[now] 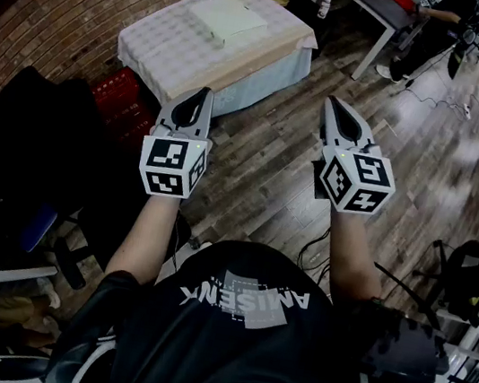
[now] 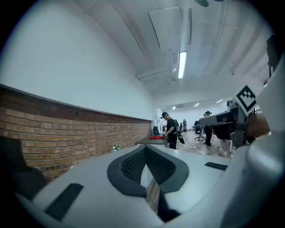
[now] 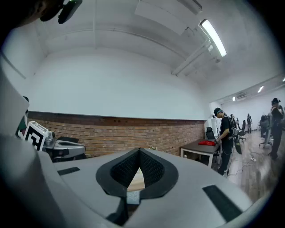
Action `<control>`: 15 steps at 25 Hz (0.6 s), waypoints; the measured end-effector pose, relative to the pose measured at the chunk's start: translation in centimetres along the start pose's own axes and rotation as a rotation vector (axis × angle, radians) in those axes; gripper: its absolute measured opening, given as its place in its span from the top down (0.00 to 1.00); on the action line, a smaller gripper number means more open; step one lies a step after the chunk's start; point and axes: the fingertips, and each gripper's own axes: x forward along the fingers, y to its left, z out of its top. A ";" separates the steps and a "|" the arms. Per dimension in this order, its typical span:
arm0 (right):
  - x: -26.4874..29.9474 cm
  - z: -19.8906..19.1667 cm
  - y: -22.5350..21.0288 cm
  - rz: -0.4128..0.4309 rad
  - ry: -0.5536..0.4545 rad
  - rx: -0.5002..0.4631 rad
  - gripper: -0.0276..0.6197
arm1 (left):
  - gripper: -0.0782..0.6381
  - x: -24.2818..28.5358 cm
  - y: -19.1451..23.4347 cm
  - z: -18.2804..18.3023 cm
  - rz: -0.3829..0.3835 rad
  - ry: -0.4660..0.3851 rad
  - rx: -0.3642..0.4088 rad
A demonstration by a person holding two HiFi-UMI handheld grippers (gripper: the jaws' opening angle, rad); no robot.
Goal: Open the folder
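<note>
Folder [image 1: 227, 19], as judged: pale flat slab lying on cloth-covered counter [image 1: 167, 51], toward its far end. Prob. light, w/ thin stiff cover, slick. Best taken at a free cover edge, other tool pinning the rest. Can't tell from here which edge opens. Left tool [image 1: 205, 94] & right tool [image 1: 332, 103] both level in mid-air, jaws closed tip to tip, nothing betw. them. Folder well apart from both, ahead, nearer left tool; bare floor [image 1: 261, 171] betw. Reach not yet begun.
</note>
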 end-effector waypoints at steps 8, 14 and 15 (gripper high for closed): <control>0.0 -0.1 1.2 0.000 0.001 -0.007 0.90 | 0.87 -0.8 0.4 -0.4 -0.012 0.003 0.025; 0.7 0.0 2.2 -0.001 0.009 -0.012 0.90 | 0.87 -0.9 1.4 -0.6 -0.022 0.003 0.026; 0.7 0.1 2.4 -0.001 0.004 -0.008 0.90 | 0.87 -0.9 1.5 -0.6 -0.024 0.005 0.025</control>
